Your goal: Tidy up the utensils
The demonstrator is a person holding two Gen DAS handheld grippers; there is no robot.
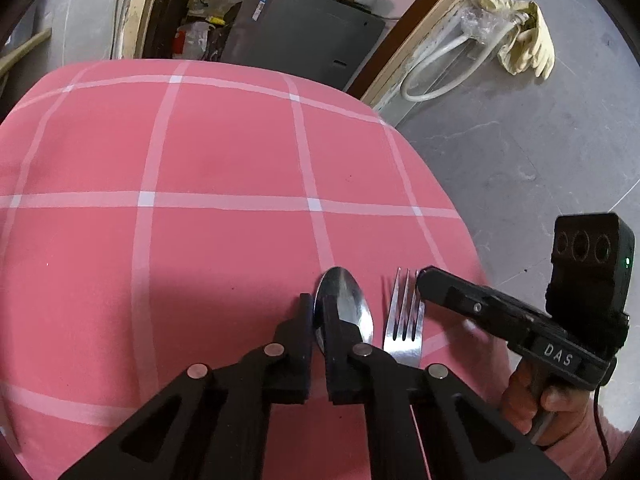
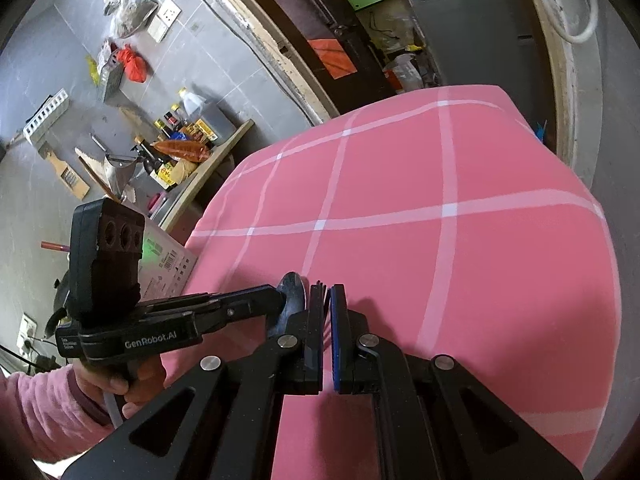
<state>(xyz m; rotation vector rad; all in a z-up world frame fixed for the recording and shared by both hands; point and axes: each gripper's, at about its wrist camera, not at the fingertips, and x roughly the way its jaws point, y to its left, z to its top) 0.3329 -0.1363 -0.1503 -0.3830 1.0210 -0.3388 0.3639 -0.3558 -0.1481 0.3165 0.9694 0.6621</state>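
A steel spoon (image 1: 347, 304) and a steel fork (image 1: 404, 316) lie side by side at the near right of the pink checked tablecloth (image 1: 200, 160). My left gripper (image 1: 318, 312) has its jaws nearly closed around the spoon's neck, the bowl sticking out ahead. My right gripper (image 1: 424, 280) reaches in from the right, its tip touching the fork's tines. In the right wrist view my right gripper (image 2: 326, 304) has its jaws nearly closed on the fork's tines (image 2: 320, 286), seen edge-on. The spoon's bowl (image 2: 294, 292) shows just left, beside the left gripper (image 2: 276, 304).
The table's right edge (image 1: 460, 216) drops to grey tile floor. A shelf with bottles (image 2: 192, 136) stands to the left of the table. A doorway and a dark cabinet (image 1: 304, 28) lie beyond the far edge.
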